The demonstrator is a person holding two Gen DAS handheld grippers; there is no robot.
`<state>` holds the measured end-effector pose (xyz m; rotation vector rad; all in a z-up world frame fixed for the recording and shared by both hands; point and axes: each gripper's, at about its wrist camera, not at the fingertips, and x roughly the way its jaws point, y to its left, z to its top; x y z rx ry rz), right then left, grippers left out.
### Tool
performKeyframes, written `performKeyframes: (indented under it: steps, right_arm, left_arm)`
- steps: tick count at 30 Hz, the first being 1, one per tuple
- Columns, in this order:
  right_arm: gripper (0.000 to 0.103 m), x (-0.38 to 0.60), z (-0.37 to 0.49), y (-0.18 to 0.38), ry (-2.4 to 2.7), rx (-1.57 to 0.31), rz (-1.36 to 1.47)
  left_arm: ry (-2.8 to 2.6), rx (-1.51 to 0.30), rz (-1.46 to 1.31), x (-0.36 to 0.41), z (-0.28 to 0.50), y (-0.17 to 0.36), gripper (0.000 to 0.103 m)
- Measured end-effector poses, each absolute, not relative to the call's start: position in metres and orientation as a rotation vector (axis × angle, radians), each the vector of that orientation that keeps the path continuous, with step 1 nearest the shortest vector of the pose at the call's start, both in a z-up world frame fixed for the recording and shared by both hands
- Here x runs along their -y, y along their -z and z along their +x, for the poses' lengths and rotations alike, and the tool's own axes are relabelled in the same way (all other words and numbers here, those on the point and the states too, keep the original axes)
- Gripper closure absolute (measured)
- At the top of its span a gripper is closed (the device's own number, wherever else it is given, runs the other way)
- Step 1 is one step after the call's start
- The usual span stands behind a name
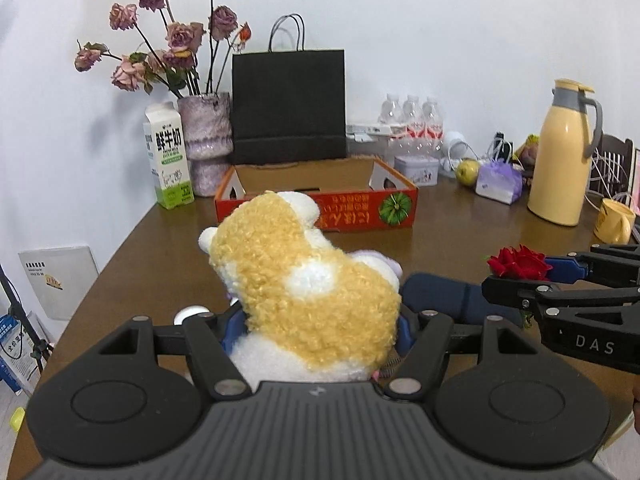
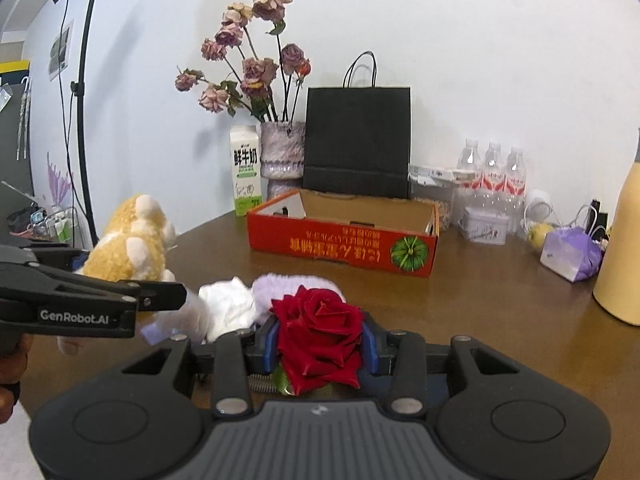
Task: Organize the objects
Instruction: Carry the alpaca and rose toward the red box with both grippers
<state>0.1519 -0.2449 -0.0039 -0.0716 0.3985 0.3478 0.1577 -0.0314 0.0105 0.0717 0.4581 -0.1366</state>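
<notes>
The left tongs (image 1: 316, 332) are mostly hidden by the plush (image 1: 304, 280) pinched there; a rose (image 2: 320, 332) is pinched by the right tongs (image 2: 320, 350). Nothing is seen in the box (image 2: 340, 240).

The plush (image 1: 304, 280) hides most of the left claw (image 1: 316, 330), so its pads barely show. Behind the plush, the box (image 1: 360, 208) loses part of its front wall. In the right wrist view the jug (image 2: 620, 248) is cut by the right edge, and the rose (image 2: 320, 332) covers its own stem. Print on the tin (image 2: 482, 226) is too small to read. A hand (image 2: 10, 372) is cut off at the left edge.
</notes>
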Motion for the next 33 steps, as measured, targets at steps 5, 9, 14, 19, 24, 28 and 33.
performKeyframes:
  steps: [5, 9, 14, 19, 24, 28, 33]
  right_arm:
    - [0.065, 0.239, 0.172, -0.006, -0.344, -0.378, -0.072]
    - [0.065, 0.235, 0.191, -0.012, -0.342, -0.369, -0.071]
    - [0.065, 0.229, 0.217, -0.018, -0.344, -0.361, -0.067]
    - [0.065, 0.224, 0.243, -0.022, -0.356, -0.359, -0.052]
    - [0.065, 0.217, 0.268, -0.025, -0.358, -0.353, -0.044]
    - [0.065, 0.213, 0.287, -0.029, -0.36, -0.347, -0.042]
    - [0.065, 0.208, 0.309, -0.037, -0.353, -0.337, -0.043]
  left_arm:
    - [0.134, -0.432, 0.059, 0.028, 0.175, -0.02, 0.034]
    - [0.127, -0.415, 0.039, 0.023, 0.192, -0.027, 0.034]
    - [0.104, -0.4, 0.008, 0.019, 0.216, -0.034, 0.034]
    - [0.086, -0.376, -0.011, 0.018, 0.238, -0.043, 0.034]
    - [0.067, -0.364, -0.049, 0.017, 0.259, -0.048, 0.034]
    - [0.049, -0.352, -0.065, 0.018, 0.275, -0.052, 0.034]
    - [0.033, -0.342, -0.071, 0.023, 0.296, -0.058, 0.034]
